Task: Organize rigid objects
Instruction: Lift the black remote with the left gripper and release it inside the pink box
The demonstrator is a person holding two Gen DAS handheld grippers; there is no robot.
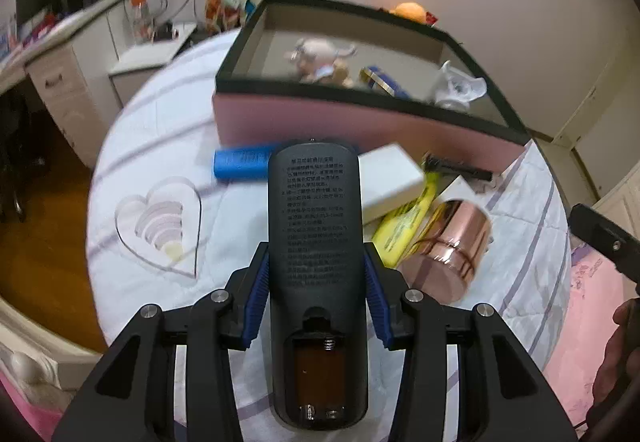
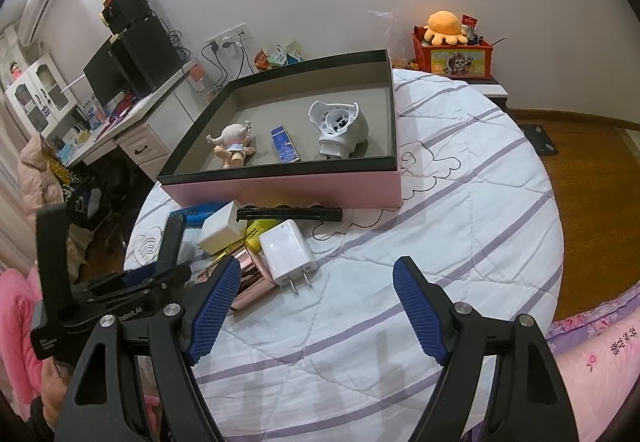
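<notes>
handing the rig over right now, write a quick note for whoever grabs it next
Left gripper: shut on the black remote, back side up, battery bay uncovered, held above the bed.
Right gripper: open, holding nothing, over the quilt.
Already in the pink box: doll, small blue box, white plastic part.
Left on the quilt in front of the box: blue cylinder, white block, yellow tube, rose-gold can, white charger, black razor.

A box (image 2: 280,188) stood at the far side of the bed (image 2: 460,202), with a doll (image 2: 234,146), a small carton (image 2: 285,144) and a plastic housing (image 2: 342,126) inside it, left to right. Near its front wall lay a charger (image 2: 289,252), a comb (image 2: 290,214) and a cylinder (image 1: 450,248).
</notes>
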